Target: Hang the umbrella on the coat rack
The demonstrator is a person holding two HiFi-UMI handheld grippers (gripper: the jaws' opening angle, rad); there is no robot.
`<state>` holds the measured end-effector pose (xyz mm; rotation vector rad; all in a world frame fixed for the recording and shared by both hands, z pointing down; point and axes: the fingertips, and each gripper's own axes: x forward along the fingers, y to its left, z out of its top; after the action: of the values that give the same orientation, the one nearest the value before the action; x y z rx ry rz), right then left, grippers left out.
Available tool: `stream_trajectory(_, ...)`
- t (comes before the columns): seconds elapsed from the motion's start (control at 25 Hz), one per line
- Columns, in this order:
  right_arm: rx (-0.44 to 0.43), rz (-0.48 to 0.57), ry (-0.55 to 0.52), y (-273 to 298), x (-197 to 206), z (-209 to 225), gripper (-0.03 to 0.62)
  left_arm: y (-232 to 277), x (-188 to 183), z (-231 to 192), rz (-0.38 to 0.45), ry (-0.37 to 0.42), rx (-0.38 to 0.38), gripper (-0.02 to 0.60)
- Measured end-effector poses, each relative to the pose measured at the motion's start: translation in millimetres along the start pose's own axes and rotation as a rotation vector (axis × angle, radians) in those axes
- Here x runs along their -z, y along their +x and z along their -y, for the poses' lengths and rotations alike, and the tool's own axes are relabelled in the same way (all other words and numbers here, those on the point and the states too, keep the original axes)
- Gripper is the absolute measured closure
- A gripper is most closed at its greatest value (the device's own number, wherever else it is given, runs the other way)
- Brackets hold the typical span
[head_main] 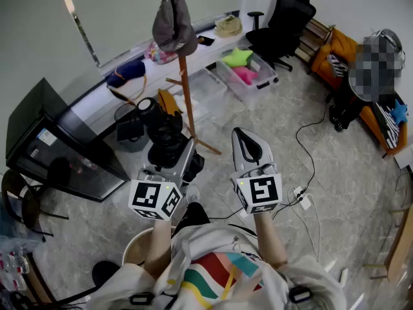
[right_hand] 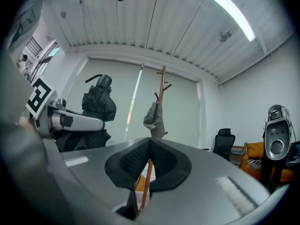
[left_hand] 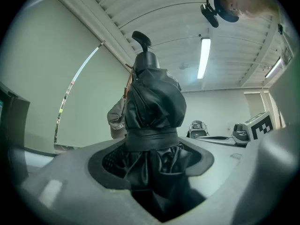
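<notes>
At the far left of the head view a black cabinet stands on the floor by the wall. Next comes the left claw, its marker cube toward the person, clenched around the folded black umbrella. In the left gripper view the left claw has its 2 pads pressed into the bunched fabric just below the strap band. The umbrella rises out along the jaws and ends in a short black stub. Behind it, partly hidden, hangs a grey cap.

The coat rack, a thin wooden pole with pegs, stands beyond the left claw in the head view, with the cap hanging near its top. From the right gripper view the umbrella is upright in the left claw, to the left of the coat rack and apart from it. The cap is the only thing on the pegs.

Right of the rack in the head view, the right claw points forward. In its own view the right claw is clenched on nothing: the 2 pads meet at their tips, and the rack's pole shows through the slit below them.

Farther right lie clear storage bins, a black office chair and an orange sofa. A cable trails across the floor.
</notes>
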<state>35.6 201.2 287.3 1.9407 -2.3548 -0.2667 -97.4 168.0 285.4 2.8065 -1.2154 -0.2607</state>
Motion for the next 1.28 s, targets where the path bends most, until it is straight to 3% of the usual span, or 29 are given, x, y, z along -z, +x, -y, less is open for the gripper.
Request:
stream_trajectory(0.2, -0.022, -0.025, -0.021, 6, 8, -2, 0.591, 2, 4, -4, 0.003, -0.003, -0.006, 0.285)
stream_trajectory(0.64, -0.052, -0.061, 0.068, 33, 40, 2, 0.592, 19, 7, -23, 0.041, 0.009, -0.019, 0.285)
stream_trajectory(0.96, -0.115, -0.040, 0.064, 128, 31, 1, 0.592, 67, -8, -89, 0.056, 0.048, -0.039, 0.285)
stream_trajectory(1.28, -0.053, -0.054, 0.052, 237, 23, 38, 0.591, 149, -37, -168, 0.107, 0.090, 0.017, 0.285)
